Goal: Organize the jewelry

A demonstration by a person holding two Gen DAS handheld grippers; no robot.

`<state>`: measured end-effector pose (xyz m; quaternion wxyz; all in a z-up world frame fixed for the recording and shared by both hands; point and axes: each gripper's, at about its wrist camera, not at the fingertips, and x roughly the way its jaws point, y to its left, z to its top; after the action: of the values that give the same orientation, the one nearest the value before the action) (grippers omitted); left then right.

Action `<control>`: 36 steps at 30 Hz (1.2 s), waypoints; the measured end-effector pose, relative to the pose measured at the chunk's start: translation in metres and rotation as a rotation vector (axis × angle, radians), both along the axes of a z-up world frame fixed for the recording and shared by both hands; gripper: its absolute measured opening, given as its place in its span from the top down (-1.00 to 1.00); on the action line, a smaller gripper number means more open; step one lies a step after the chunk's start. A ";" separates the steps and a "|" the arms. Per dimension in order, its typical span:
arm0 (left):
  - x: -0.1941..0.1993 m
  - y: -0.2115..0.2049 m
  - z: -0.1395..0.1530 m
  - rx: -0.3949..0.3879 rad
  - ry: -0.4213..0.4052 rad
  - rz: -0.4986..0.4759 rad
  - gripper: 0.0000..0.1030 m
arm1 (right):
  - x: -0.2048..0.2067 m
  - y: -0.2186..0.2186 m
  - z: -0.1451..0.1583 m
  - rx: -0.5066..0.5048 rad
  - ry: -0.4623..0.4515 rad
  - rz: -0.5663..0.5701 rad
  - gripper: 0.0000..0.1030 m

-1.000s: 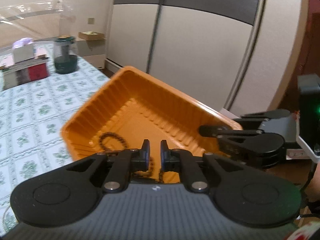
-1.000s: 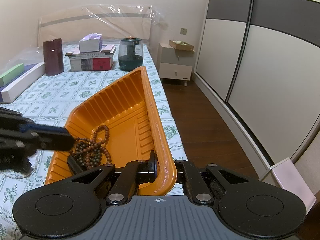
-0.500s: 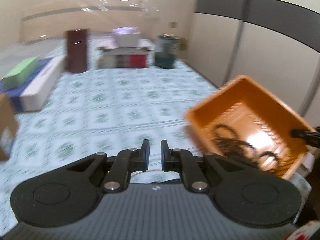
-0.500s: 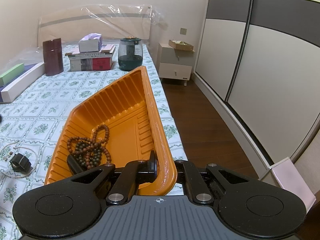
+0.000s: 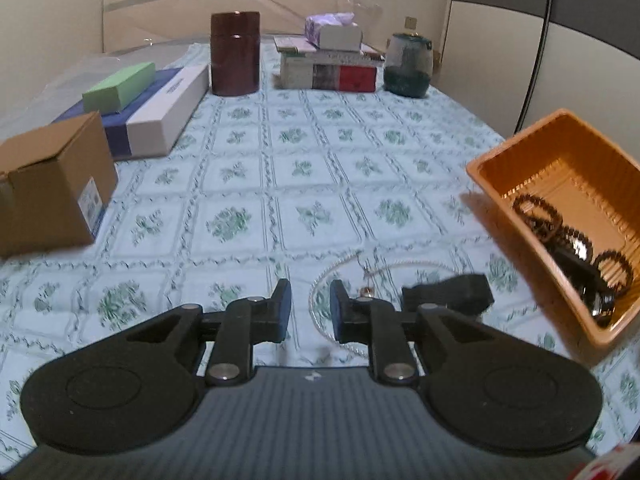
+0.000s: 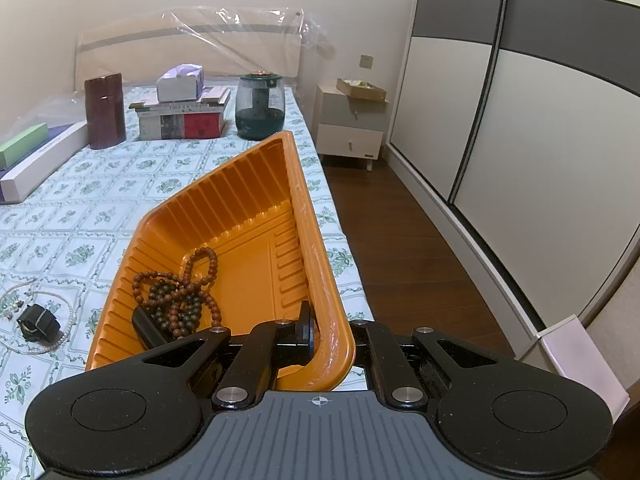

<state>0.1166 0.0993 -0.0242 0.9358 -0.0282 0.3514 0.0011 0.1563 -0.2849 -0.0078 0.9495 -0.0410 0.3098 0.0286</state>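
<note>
We note a glossy ribbed orange plastic tray (image 6: 256,216), matt wooden bead bracelets (image 6: 180,292), a printed cloth bedspread (image 5: 280,152), a matt cardboard box (image 5: 48,184), and a pearly necklace (image 5: 340,268).

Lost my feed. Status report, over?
Right gripper clamped on tray rim. Left gripper opening, empty, above pearl necklace and black watch. Beads in tray. Nothing blocking.
</note>
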 end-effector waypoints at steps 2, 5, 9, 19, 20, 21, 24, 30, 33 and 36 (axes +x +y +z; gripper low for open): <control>0.000 -0.007 -0.005 0.009 -0.001 -0.024 0.66 | 0.000 0.000 0.000 -0.002 0.000 0.000 0.88; 0.005 -0.018 -0.013 0.024 0.003 -0.058 0.66 | 0.000 0.000 0.000 -0.003 0.001 0.001 0.88; 0.012 -0.030 -0.026 0.058 0.020 -0.083 0.66 | 0.000 -0.001 0.000 -0.002 0.001 0.000 0.88; 0.024 -0.050 -0.039 0.129 0.016 -0.146 0.66 | 0.000 0.000 -0.001 -0.006 0.003 -0.002 0.88; 0.025 -0.051 -0.040 0.136 0.019 -0.149 0.66 | -0.001 0.000 -0.001 -0.006 0.003 -0.002 0.88; 0.026 -0.053 -0.041 0.145 0.023 -0.155 0.66 | 0.000 0.000 -0.001 -0.005 0.003 -0.002 0.88; 0.026 -0.054 -0.045 0.162 0.027 -0.161 0.66 | -0.001 0.000 -0.001 -0.006 0.003 -0.001 0.89; 0.026 -0.053 -0.046 0.154 0.029 -0.154 0.88 | -0.001 0.001 -0.001 -0.008 0.003 -0.001 0.88; 0.025 -0.052 -0.045 0.146 0.029 -0.145 0.88 | 0.000 0.000 -0.001 -0.007 0.003 0.000 0.88; 0.023 -0.052 -0.041 0.133 0.024 -0.145 0.89 | 0.000 0.001 -0.001 -0.008 0.003 -0.001 0.89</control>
<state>0.1396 0.0474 -0.0648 0.9290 0.0596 0.3628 -0.0429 0.1559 -0.2842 -0.0088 0.9488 -0.0445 0.3114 0.0271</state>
